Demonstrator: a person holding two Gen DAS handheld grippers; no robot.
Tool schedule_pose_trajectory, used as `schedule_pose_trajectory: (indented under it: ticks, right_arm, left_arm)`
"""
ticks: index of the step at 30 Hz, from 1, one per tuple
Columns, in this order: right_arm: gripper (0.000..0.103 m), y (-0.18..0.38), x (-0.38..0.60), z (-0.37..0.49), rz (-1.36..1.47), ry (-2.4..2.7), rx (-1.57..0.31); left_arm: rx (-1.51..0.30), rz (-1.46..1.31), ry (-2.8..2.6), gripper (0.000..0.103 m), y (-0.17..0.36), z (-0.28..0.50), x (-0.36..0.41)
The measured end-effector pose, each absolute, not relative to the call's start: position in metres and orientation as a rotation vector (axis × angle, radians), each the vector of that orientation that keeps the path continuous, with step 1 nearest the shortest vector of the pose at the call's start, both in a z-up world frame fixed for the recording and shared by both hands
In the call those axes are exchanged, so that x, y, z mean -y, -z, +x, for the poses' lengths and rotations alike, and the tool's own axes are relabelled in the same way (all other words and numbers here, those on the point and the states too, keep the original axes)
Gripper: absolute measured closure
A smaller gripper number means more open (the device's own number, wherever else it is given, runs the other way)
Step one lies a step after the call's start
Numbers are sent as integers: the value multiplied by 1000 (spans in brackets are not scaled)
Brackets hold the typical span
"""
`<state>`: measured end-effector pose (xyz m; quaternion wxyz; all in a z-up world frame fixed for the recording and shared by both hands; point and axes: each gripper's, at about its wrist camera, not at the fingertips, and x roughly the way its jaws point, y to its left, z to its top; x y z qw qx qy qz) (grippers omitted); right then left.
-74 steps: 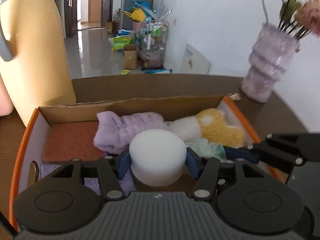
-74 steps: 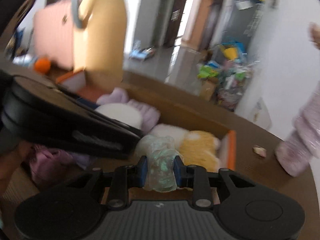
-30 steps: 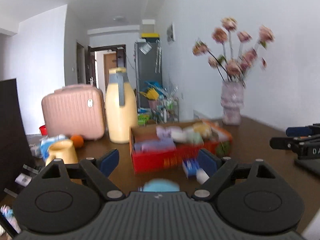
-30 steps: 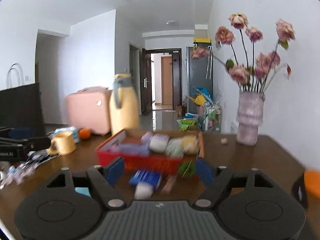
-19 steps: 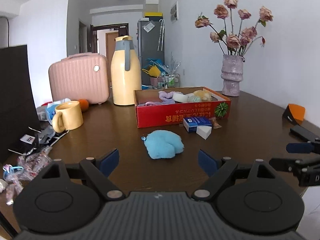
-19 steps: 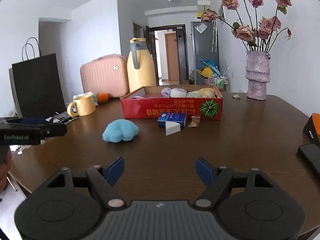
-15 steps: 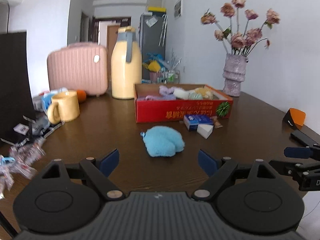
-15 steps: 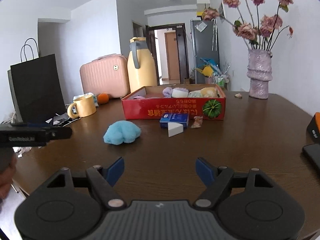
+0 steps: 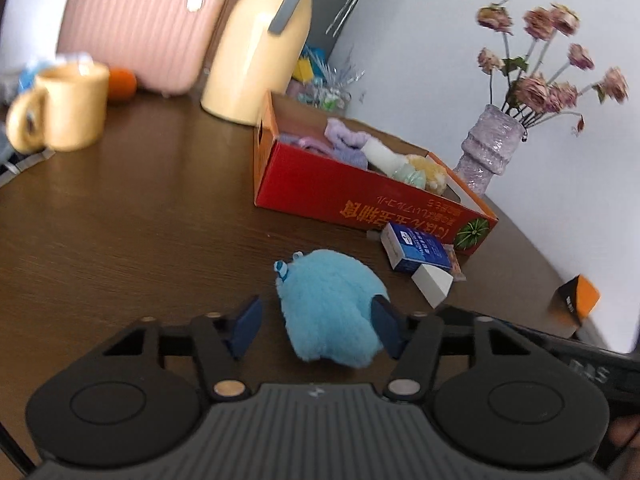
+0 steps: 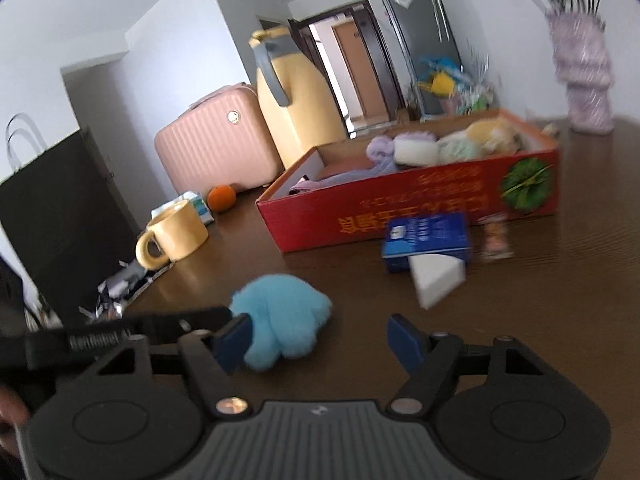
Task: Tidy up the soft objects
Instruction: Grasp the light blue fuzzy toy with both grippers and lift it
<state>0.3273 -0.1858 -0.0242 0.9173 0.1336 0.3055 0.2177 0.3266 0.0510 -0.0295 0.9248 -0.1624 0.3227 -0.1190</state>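
Note:
A fluffy blue plush (image 9: pixel 331 304) lies on the dark wooden table in front of a red cardboard box (image 9: pixel 360 196). The box holds a purple cloth, a white sponge, a mint scrunchie and a yellow plush. My left gripper (image 9: pixel 316 326) is open, its fingers on either side of the blue plush, the right pad touching it. In the right wrist view the blue plush (image 10: pixel 284 320) lies by the left finger of my open, empty right gripper (image 10: pixel 322 340). A white wedge sponge (image 10: pixel 438 278) lies ahead of the right gripper.
A blue packet (image 9: pixel 418 246) and a small snack wrapper (image 10: pixel 494 236) lie in front of the box. A yellow mug (image 9: pixel 60 110), an orange, a pink case, a yellow jug (image 9: pixel 260 48) and a flower vase (image 9: pixel 486 152) stand further back. An orange-black block (image 9: pixel 574 304) sits at right.
Both grippers have moved forward and down toward the table. The left gripper now straddles the blue plush, and the right gripper has come close beside it.

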Motion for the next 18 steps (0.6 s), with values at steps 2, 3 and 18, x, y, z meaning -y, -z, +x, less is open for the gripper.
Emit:
schedule_pose_trajectory:
  ticks: [2, 3, 18]
  right_arm:
    - [39, 31, 177, 348, 313, -465, -660]
    - [42, 35, 174, 357, 332, -469, -671]
    - [67, 35, 167, 347, 332, -489, -666]
  left_arm:
    - [-689, -375, 269, 59, 37, 340, -55]
    - [-701, -394, 281, 65, 41, 345, -56]
    - [-710, -504, 372, 75, 40, 338, -61]
